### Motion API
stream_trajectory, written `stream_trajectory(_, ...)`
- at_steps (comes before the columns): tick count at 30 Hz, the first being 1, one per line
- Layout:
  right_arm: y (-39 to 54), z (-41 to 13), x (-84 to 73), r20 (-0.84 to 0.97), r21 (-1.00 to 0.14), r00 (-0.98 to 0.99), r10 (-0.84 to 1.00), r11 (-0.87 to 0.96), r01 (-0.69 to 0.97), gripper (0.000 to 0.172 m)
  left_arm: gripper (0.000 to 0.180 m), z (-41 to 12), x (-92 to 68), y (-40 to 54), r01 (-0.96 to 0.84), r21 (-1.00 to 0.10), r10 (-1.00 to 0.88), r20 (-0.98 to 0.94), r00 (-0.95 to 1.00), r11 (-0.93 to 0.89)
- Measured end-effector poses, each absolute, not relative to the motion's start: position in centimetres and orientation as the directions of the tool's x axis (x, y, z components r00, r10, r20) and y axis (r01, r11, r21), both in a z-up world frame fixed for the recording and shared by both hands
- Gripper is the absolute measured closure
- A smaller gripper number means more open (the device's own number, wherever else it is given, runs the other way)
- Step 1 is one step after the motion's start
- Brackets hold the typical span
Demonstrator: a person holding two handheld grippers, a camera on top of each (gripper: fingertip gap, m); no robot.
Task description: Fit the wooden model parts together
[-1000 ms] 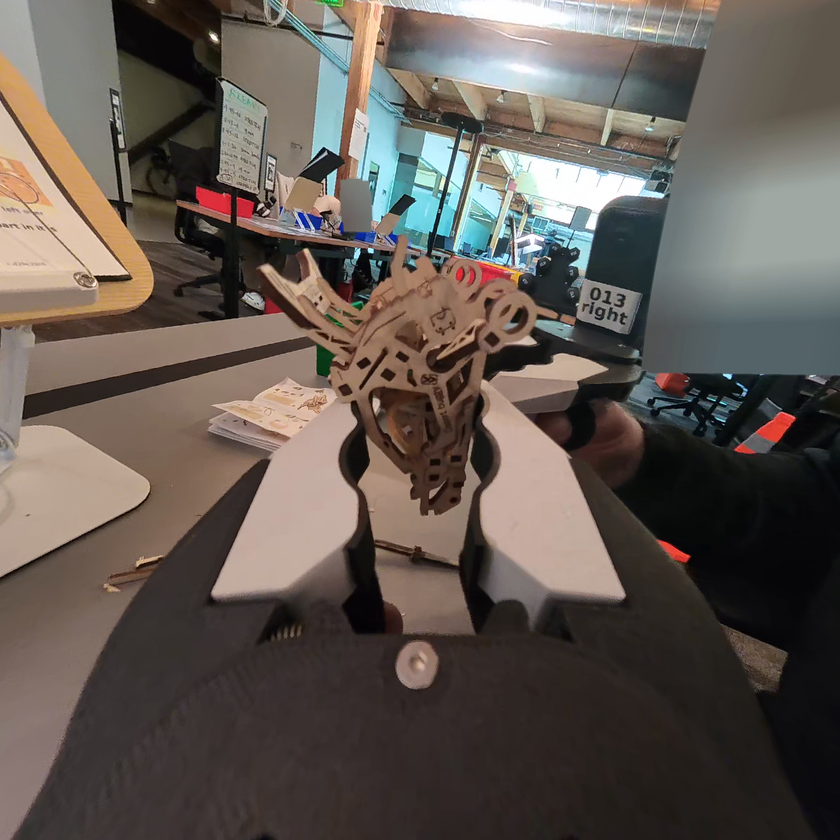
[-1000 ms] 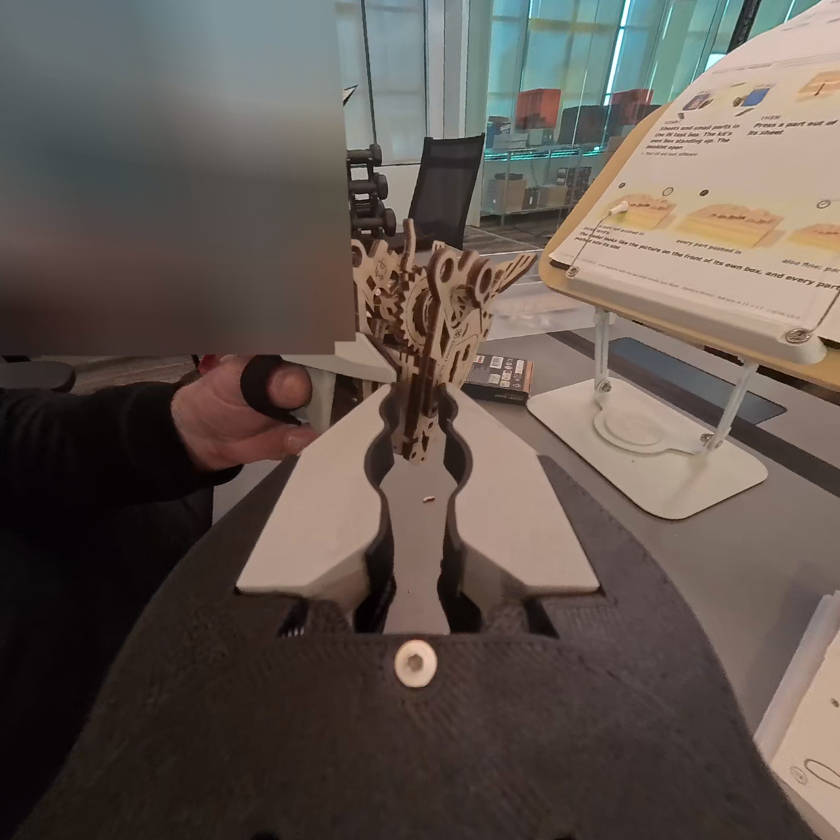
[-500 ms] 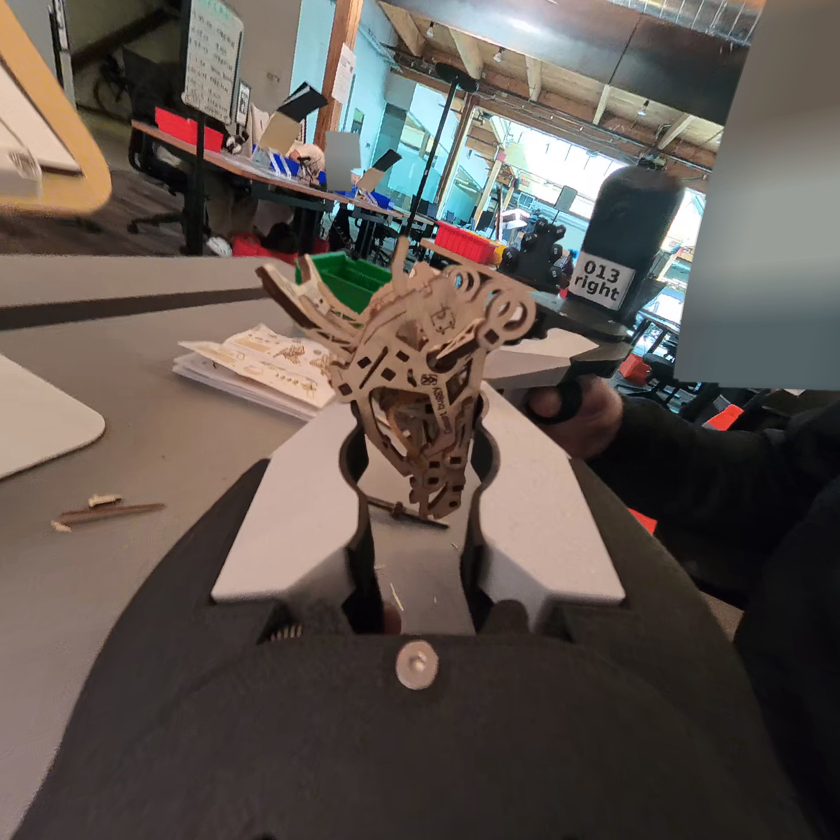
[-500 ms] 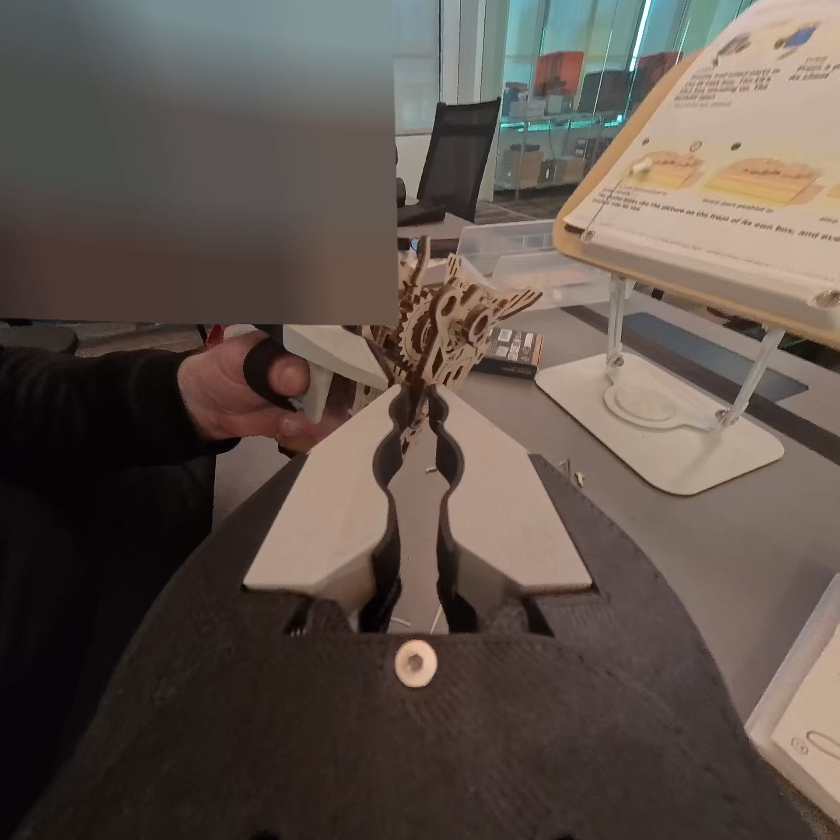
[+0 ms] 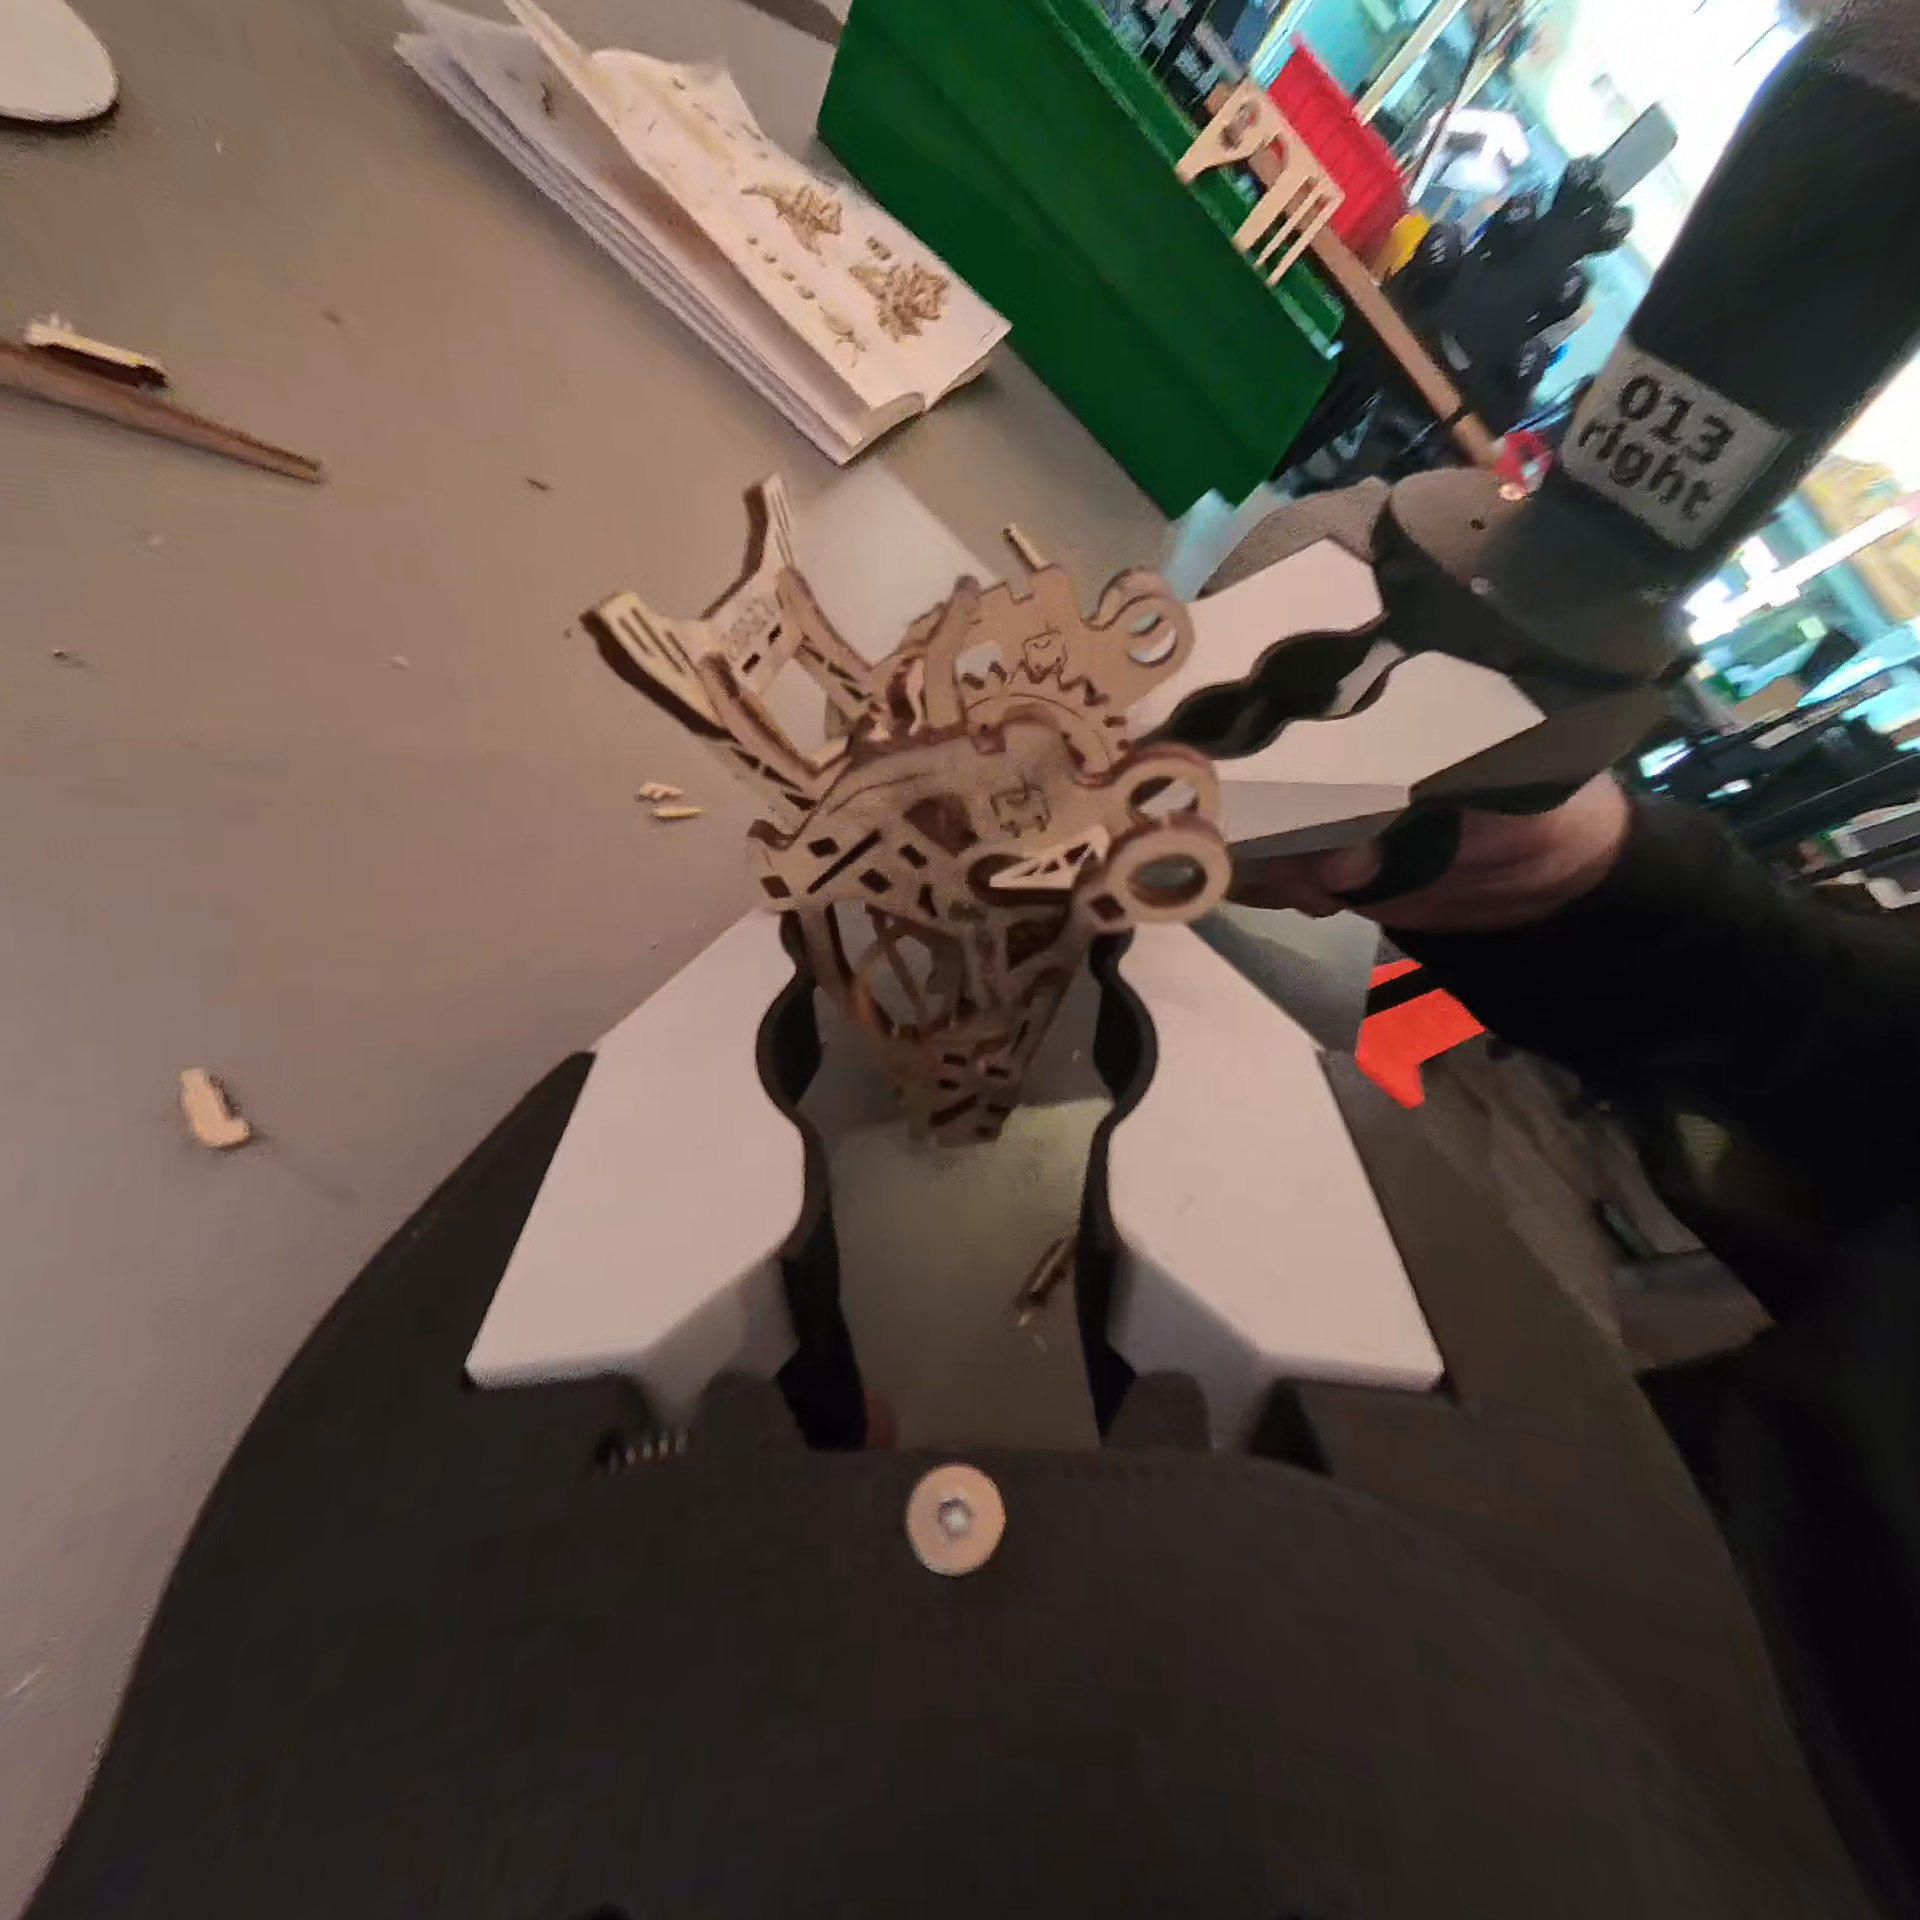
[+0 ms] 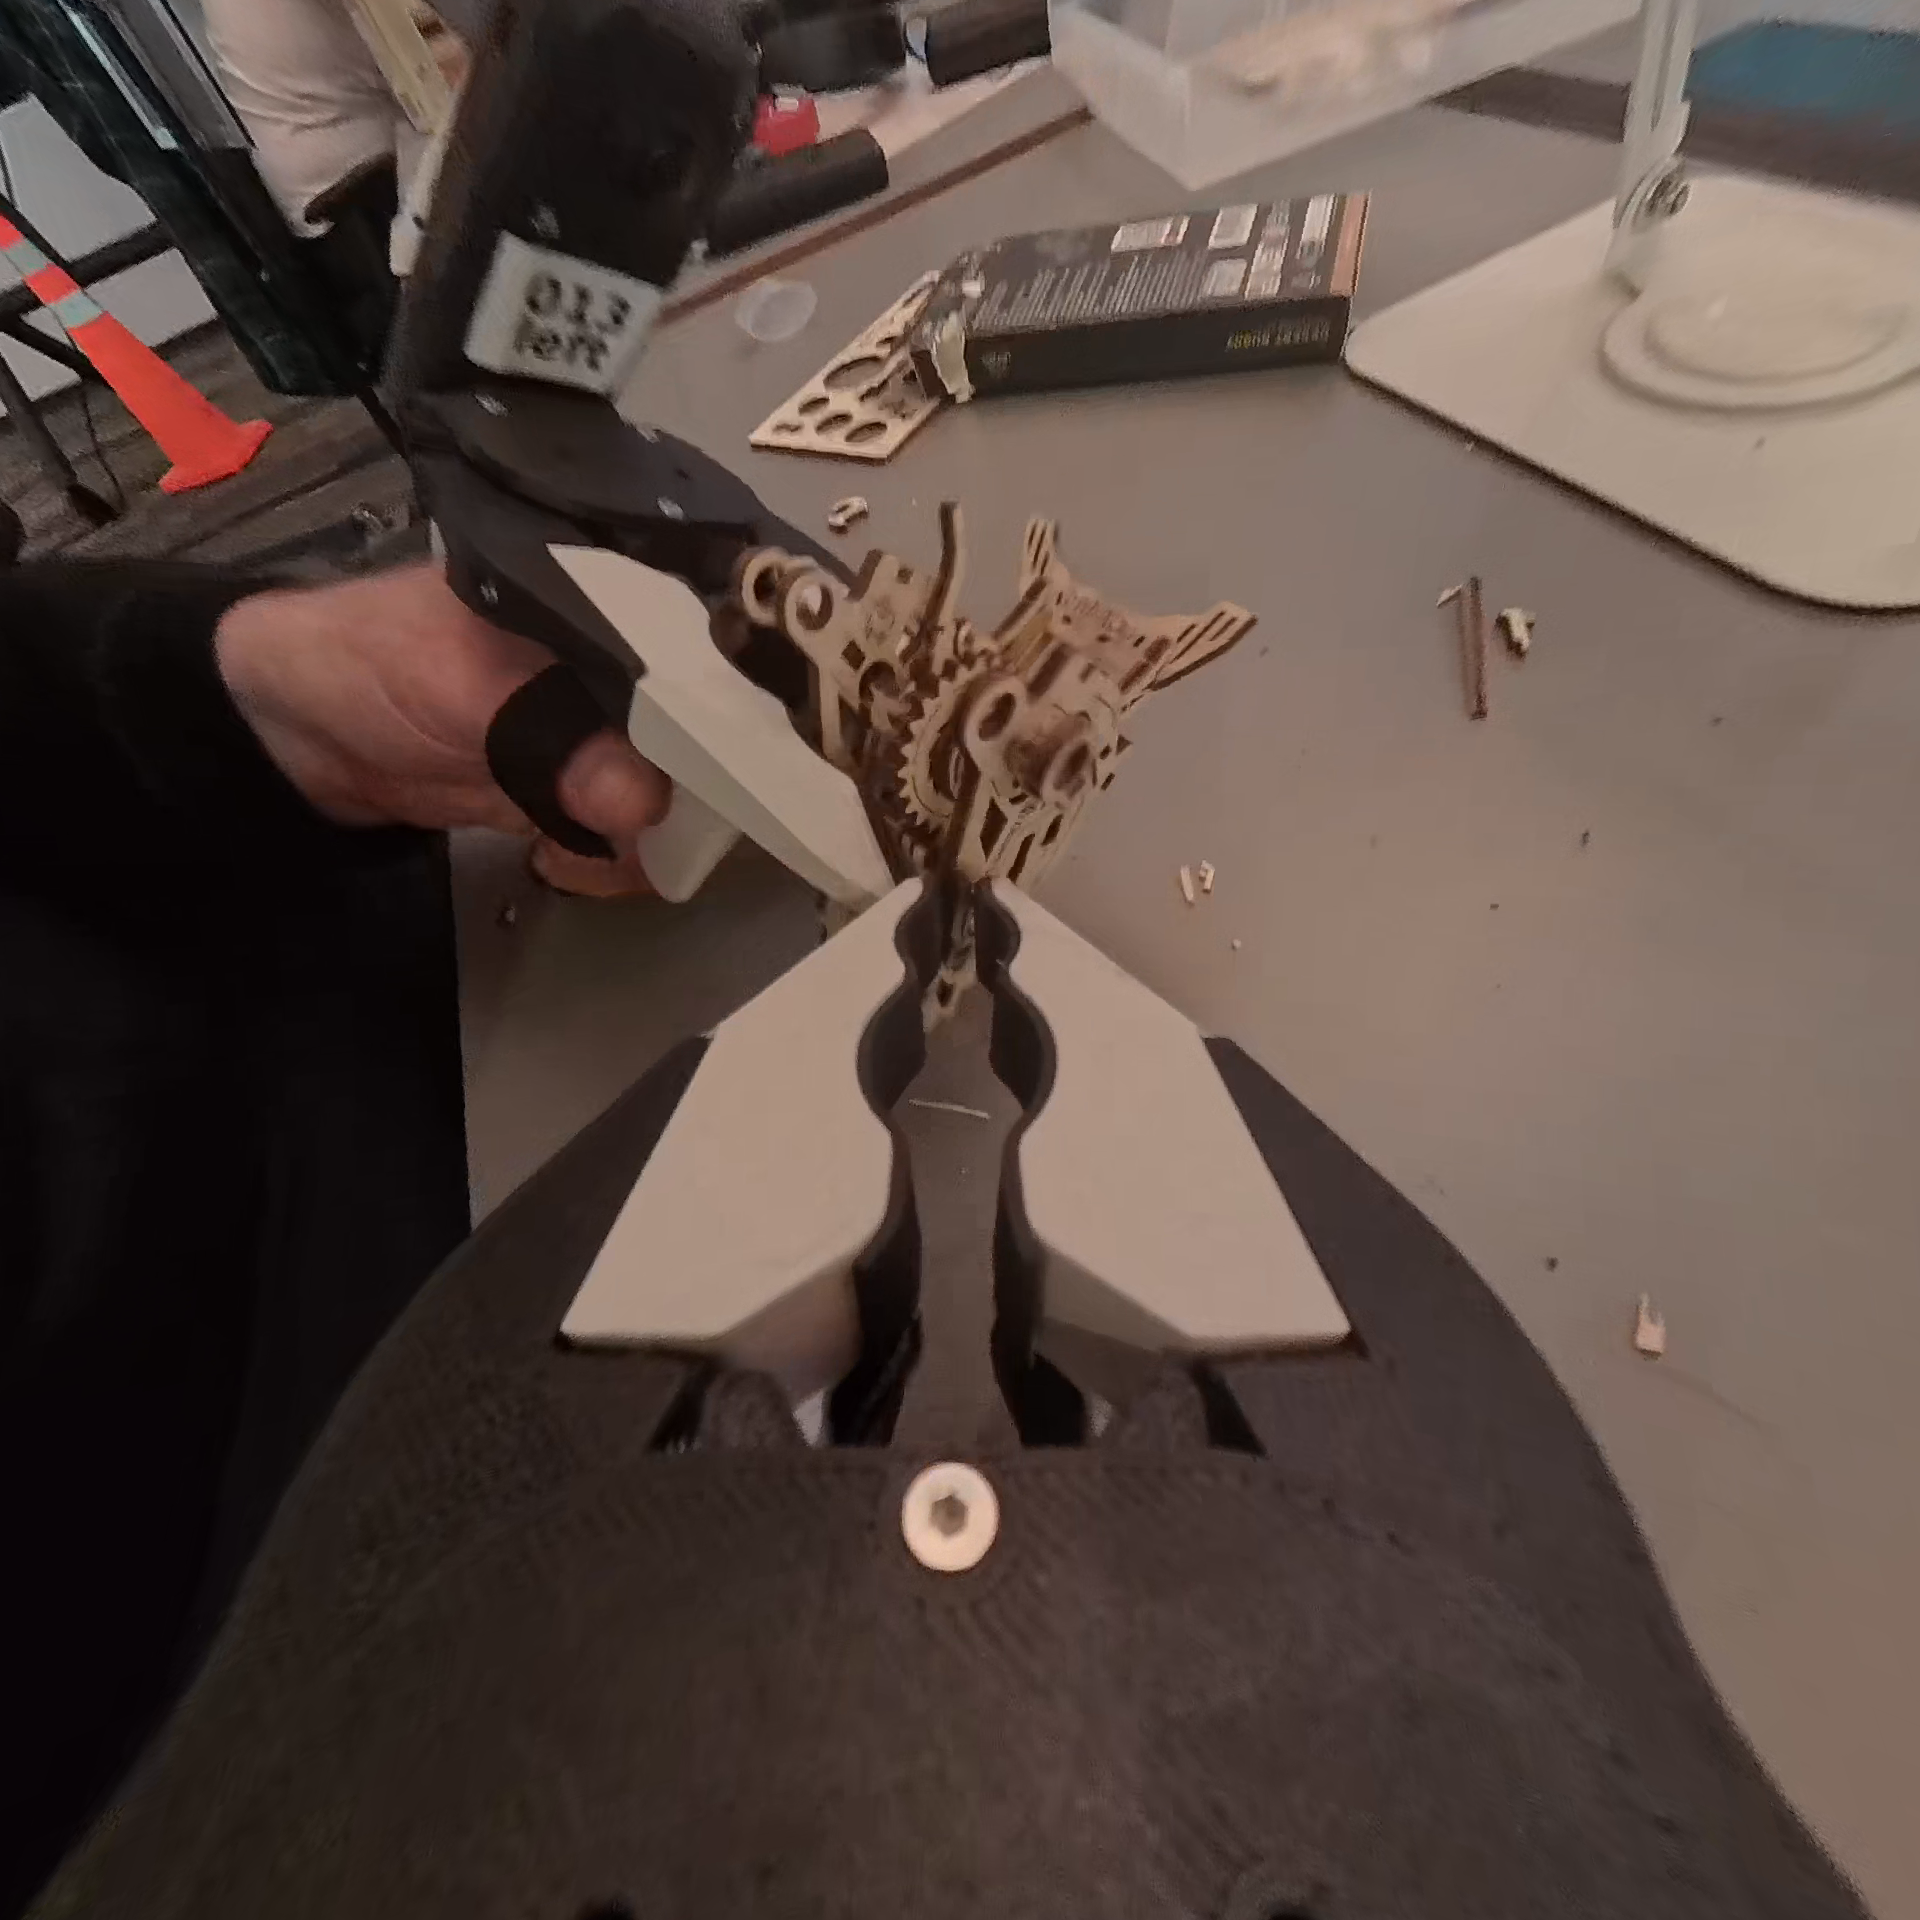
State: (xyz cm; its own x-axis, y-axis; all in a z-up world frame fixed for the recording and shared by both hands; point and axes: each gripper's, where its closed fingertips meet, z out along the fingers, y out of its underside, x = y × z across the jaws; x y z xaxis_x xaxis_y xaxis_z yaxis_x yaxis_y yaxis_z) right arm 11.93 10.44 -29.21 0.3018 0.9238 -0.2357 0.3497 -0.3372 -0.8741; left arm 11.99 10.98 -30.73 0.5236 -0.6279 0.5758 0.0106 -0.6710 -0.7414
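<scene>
The right hand-held gripper [image 6: 954, 914] was closed on a thin lower edge of the wooden model [image 6: 977, 727]. The left hand-held gripper [image 5: 951, 977] stood wider, its fingers [image 5: 1127, 997] flanking the model's lower part [image 5: 956, 1029]; whether they pressed it I cannot tell. Both held it above the grey bench [image 6: 1455, 935], among wood scraps [image 6: 1200, 878]

Both tools on the wooden model [image 6: 997, 748]

Right tool [image 6: 951, 914] pinches the model's thin lower edge — left tool [image 6: 831, 727] meets it from the left, above the grey bench [image 6: 1455, 935] strewn with wood scraps.
</scene>
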Motion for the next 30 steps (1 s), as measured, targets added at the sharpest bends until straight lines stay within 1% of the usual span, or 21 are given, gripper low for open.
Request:
stream_trajectory(2,10.5,-29.7,12.0,-0.250,-0.867,0.309,0.918,-0.354,0.351,0.169,0.125,-31.6,11.6,10.8,-0.044,-0.733,-0.621,0.542,0.567,-0.679)
stream_trajectory(6,10.6,-30.4,11.9,-0.270,-0.854,0.308,0.912,-0.375,0.360,0.169,0.120,-32.2,10.8,10.7,-0.080,-0.733,-0.614,0.500,0.610,-0.676)
stream_trajectory(9,10.5,-30.7,11.7,-0.283,-0.851,0.301,0.910,-0.384,0.359,0.170,0.123,-31.9,9.8,11.0,-0.056,-0.750,-0.603,0.483,0.635,-0.659)
stream_trajectory(13,10.5,-31.0,11.5,-0.286,-0.845,0.303,0.909,-0.389,0.367,0.169,0.139,-32.2,9.4,11.0,-0.078,-0.752,-0.604,0.459,0.651,-0.655)
stream_trajectory(15,10.6,-30.9,11.5,-0.290,-0.846,0.308,0.906,-0.393,0.361,0.169,0.140,-32.3,9.6,11.2,-0.083,-0.754,-0.603,0.449,0.659,-0.651)
stream_trajectory(16,10.7,-31.0,11.5,-0.296,-0.844,0.312,0.903,-0.400,0.358,0.169,0.145,-32.2,9.8,11.1,-0.081,-0.757,-0.608,0.452,0.652,-0.649)
stream_trajectory(22,11.0,-31.3,11.6,-0.330,-0.823,0.319,0.888,-0.436,0.364,0.169,0.146,-32.2,9.9,11.6,-0.064,-0.758,-0.591,0.449,0.670,-0.649)
stream_trajectory(23,10.9,-31.4,11.6,-0.331,-0.819,0.318,0.888,-0.438,0.370,0.170,0.150,-32.2,10.1,11.4,-0.072,-0.760,-0.599,0.447,0.664,-0.646)
stream_trajectory(30,11.1,-31.5,11.4,-0.345,-0.813,0.330,0.879,-0.456,0.363,0.169,0.148,-32.3,10.3,11.8,-0.061,-0.761,-0.580,0.437,0.687,-0.646)
